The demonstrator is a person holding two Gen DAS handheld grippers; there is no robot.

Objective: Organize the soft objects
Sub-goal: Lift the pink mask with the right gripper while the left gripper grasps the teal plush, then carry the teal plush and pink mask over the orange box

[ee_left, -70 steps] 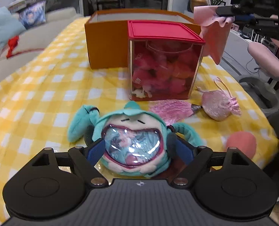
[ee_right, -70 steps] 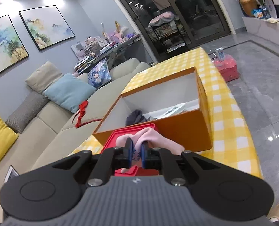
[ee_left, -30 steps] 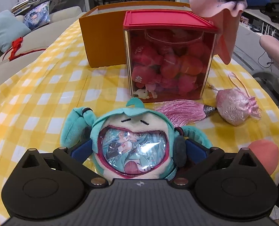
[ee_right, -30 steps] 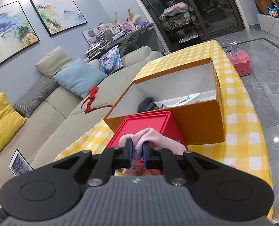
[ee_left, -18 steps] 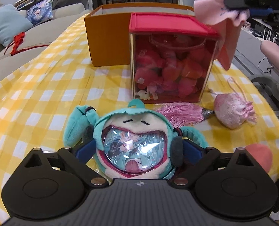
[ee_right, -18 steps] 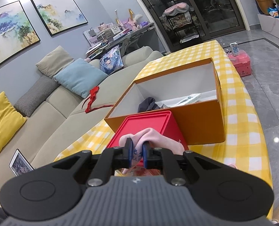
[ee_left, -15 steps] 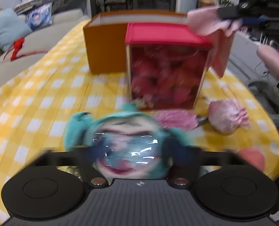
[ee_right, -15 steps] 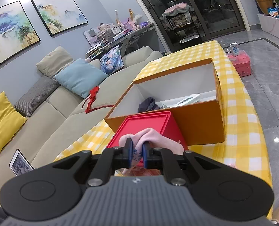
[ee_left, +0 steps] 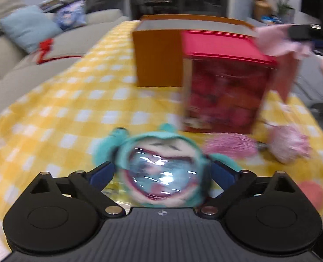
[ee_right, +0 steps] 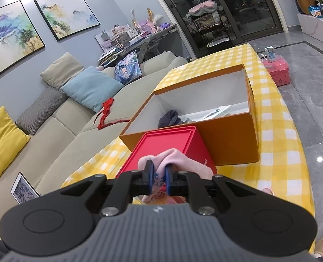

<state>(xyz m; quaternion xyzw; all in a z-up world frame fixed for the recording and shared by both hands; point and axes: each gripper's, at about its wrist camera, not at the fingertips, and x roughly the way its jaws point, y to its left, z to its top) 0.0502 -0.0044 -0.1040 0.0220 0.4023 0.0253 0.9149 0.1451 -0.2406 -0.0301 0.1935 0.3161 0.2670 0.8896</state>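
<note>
My left gripper is shut on a teal plush toy with a shiny clear face, held just above the yellow checked tablecloth; the view is blurred by motion. My right gripper is shut on a pink cloth, held above the red lid of a clear box. In the left wrist view the cloth hangs at the right of that box. Behind it stands an open orange box with a dark cloth and papers inside.
A pink tassel, a pink pouch and a round coral pad lie on the table at the right. A beige sofa with cushions runs along the left side. A pink case sits on the floor.
The left gripper and the plush have swung left and now blur with motion. The right gripper with the pink cloth has stayed nearly still above the red lid.
</note>
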